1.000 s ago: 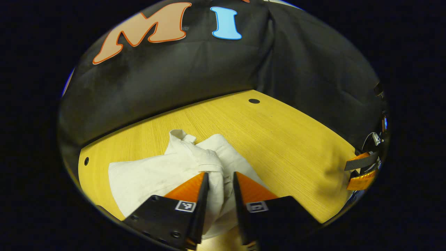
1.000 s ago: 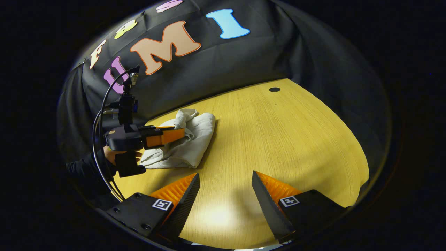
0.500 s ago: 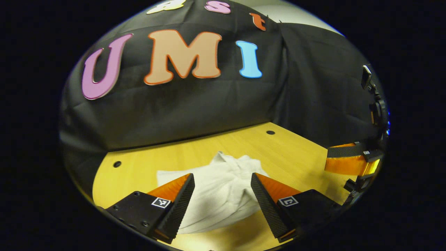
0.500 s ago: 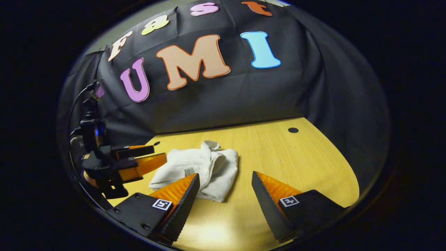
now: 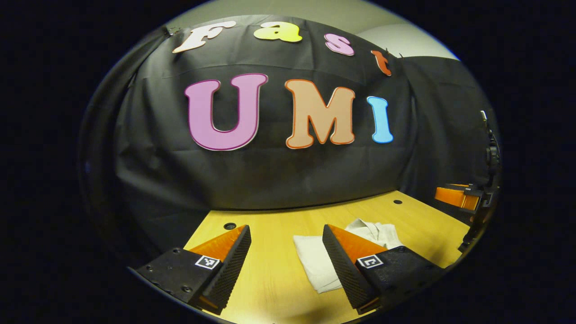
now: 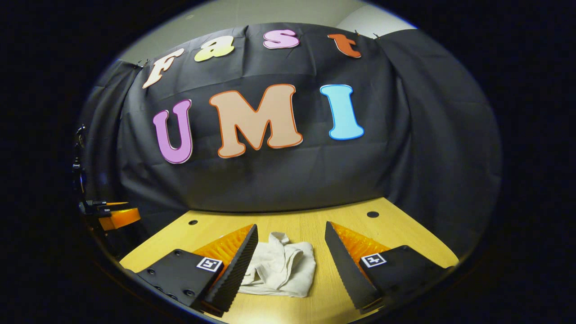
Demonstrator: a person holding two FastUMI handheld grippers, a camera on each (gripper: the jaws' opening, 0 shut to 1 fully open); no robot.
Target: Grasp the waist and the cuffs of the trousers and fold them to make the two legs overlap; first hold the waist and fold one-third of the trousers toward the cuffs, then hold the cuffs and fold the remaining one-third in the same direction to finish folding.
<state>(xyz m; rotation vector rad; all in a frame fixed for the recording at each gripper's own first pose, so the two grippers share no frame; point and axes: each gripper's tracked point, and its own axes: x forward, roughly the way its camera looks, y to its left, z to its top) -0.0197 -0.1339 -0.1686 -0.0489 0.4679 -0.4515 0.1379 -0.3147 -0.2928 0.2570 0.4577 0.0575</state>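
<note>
The folded white trousers (image 6: 281,267) lie low in the frame, a rumpled bundle running left-right on the wooden table (image 6: 396,234). The left gripper (image 5: 285,261) and right gripper (image 6: 290,263) are both spread wide, holding nothing.

Pale woven cloth trousers (image 6: 281,270), matt and creased, between right claw (image 6: 290,265) fingers. Beneath: smooth wood-grain surface (image 6: 342,216) with soft sheen. Ribbed, matt finger pads (image 5: 234,265) on left claw (image 5: 285,265). Matt black cloth wall (image 5: 279,175) ahead.

Yellow wooden table (image 6: 405,238), black cloth wall (image 6: 288,180)
</note>
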